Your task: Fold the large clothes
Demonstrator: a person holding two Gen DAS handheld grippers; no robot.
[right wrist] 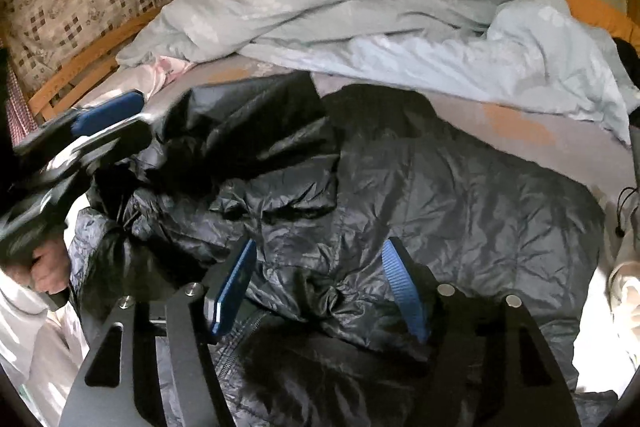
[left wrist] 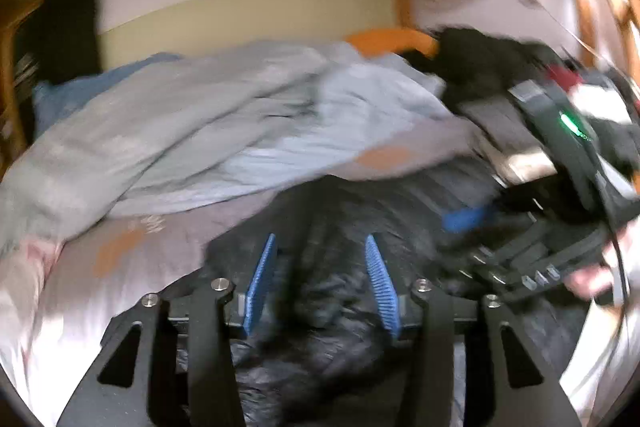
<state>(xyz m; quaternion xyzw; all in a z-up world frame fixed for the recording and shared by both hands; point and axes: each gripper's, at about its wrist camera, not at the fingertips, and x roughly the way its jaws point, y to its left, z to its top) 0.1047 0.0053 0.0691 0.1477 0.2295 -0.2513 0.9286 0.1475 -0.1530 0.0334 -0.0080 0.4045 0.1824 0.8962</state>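
Half done at most, it seems: the shiny black puffy jacket point(right wrist: 420, 187) lies crumpled on the grey bedsheet point(right wrist: 520, 123). Left gripper point(left wrist: 320, 279) and right gripper point(right wrist: 320, 283) gape over it, grasping nothing.

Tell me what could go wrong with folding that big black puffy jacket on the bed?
1. The black jacket is shiny and puffy, so it may slip from the open right gripper or spring back open.
2. The crumpled grey-blue duvet lies right behind it, so a fold pushed that way might snag it.
3. The left gripper and the right work close together and could bump.
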